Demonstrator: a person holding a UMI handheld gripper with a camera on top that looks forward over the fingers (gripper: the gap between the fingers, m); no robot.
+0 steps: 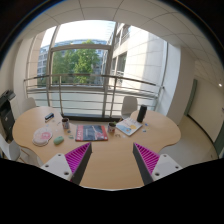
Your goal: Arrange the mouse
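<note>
My gripper [112,152] is open and empty, held high above a round wooden table [110,165]. Its two fingers with magenta pads [80,162] stand wide apart over bare tabletop. Beyond them, at the table's far side, lies a flat pink rectangle [92,132] and to its right a white and blue item [128,127]. I cannot make out a mouse for certain among these small things.
A black upright object [141,114] stands at the far right of the table. A white dish [42,137], a small green item [58,140] and a bottle [66,126] stand at the left. Beyond the table are a metal railing [90,92] and a large window [78,62].
</note>
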